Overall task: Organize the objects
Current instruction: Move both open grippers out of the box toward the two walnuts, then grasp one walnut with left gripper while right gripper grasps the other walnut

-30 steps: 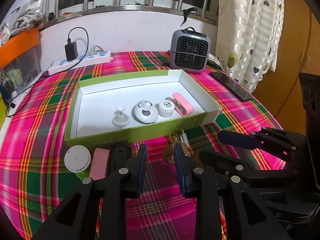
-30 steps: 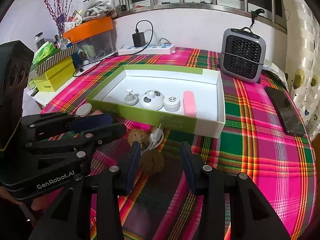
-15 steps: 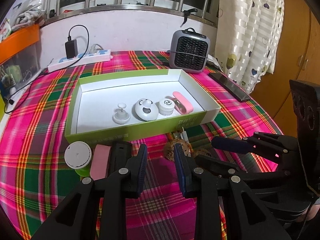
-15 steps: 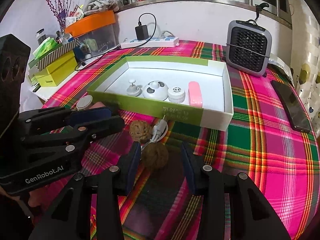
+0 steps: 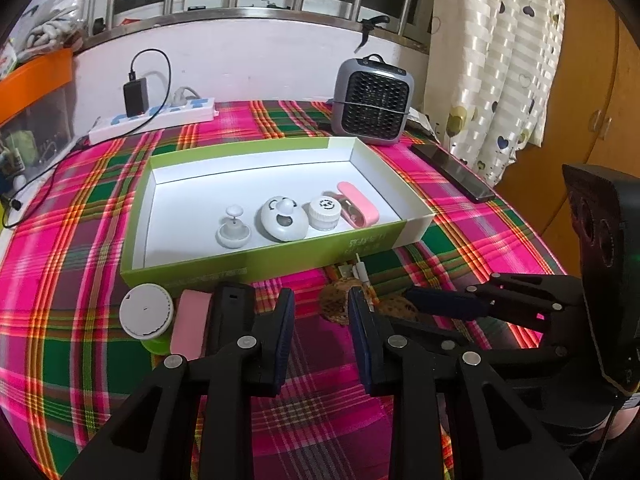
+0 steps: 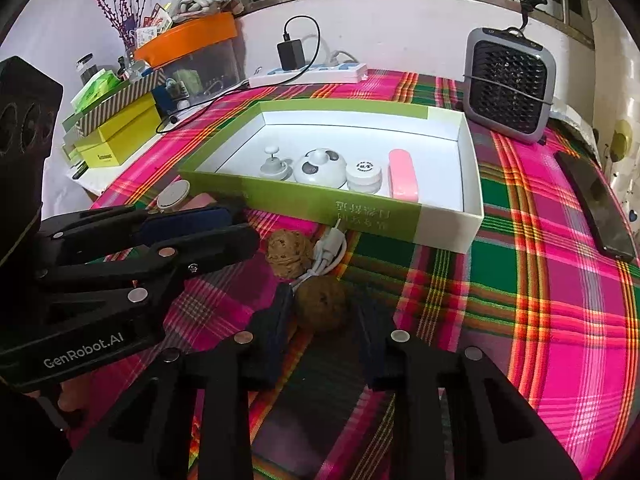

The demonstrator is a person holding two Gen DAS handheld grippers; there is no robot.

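**Here, two grippers hover over a plaid table beside a green box**

Here the right gripper (image 6: 320,316) sits low over the tablecloth (image 6: 520,300), jaws apart, straddling a brown walnut-like ball (image 6: 321,303). Whether the pads touch the ball cannot be told. At 11 o'clock from it lies a second, paler ball (image 6: 289,253), with a coiled white cable (image 6: 328,254) between and just beside them.

The left gripper (image 5: 320,320) is also parted and holds nothing. In the right wrist view its body reads "GenRobot.AI" in white.

At 12 o'clock stands a shallow green box (image 6: 304,200) with a white interior; pale, unreadable characters run along its near wall. Along its near edge, inside, sit four things in a row: a white knobbed piece (image 6: 273,165), a white dome with grey spots (image 6: 319,166), a round white container (image 6: 364,175) with a printed lid too small to read, and a pink case (image 6: 403,174).

Outside the box at 9 o'clock from the left gripper are a white round lid (image 5: 146,316), a pink block (image 5: 190,328) and a black block (image 5: 230,312), touching in a row.

Farther back are a grey fan heater (image 6: 508,84), a power strip (image 6: 312,74) and a yellow box (image 6: 116,140) whose label is illegible. A black phone (image 6: 596,204) lies near the table's right edge. Bare cloth spreads between box and phone.
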